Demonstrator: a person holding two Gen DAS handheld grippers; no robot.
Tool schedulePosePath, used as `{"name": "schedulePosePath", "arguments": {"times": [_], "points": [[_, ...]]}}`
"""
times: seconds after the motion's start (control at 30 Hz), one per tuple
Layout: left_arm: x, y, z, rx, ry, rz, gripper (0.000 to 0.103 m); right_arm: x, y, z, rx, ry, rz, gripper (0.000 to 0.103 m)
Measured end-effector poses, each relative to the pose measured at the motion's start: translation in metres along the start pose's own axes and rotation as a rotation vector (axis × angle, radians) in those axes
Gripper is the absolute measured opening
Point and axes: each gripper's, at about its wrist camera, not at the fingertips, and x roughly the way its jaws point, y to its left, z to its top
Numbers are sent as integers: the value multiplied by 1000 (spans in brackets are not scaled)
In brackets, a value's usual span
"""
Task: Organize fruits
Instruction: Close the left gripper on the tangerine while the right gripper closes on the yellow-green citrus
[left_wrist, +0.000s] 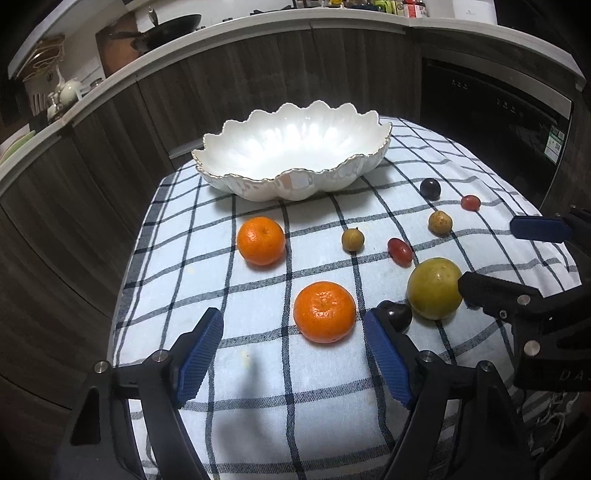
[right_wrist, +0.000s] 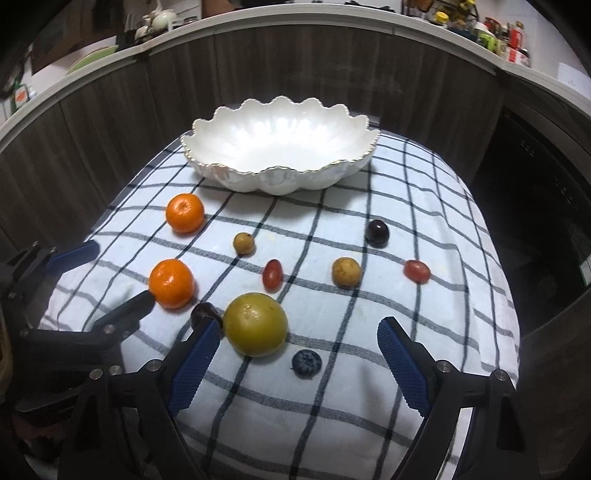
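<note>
Both empty: left gripper (left_wrist: 293, 354) jaws apart around near mandarin (left_wrist: 324, 312), right gripper (right_wrist: 297, 363) apart by yellow-green citrus (right_wrist: 255, 324) on checked cloth (right_wrist: 424, 221), bowl (right_wrist: 207, 129) empty. Firm, light, rolls easily; pinch across widest girth, gently

Dark wood-grain cabinets (left_wrist: 92, 177) under white countertop (left_wrist: 258, 22).

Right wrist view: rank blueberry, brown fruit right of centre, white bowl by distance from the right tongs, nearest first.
1. Blueberry: on the cloth just ahead of the right tongs, between the pads.
2. Brown fruit: mid-cloth, right of centre.
3. White bowl: far end of the cloth.
</note>
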Motion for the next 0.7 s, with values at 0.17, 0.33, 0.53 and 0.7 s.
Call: {"name": "schedulePosePath", "arguments": {"times": [0.17,0.33,0.53,0.7], "points": [[9,-1,0,28,32,-35,75,9,6,1,-30,25,24,76],[17,1,-1,9,65,-71,72,18,6,0,-34,52,47,71],[25,1,-1,4,87,-90,64,28,8,0,-33,76,77,67],[29,0,1,5,95,-97,64,34,9,0,-26,93,102,64]]}}
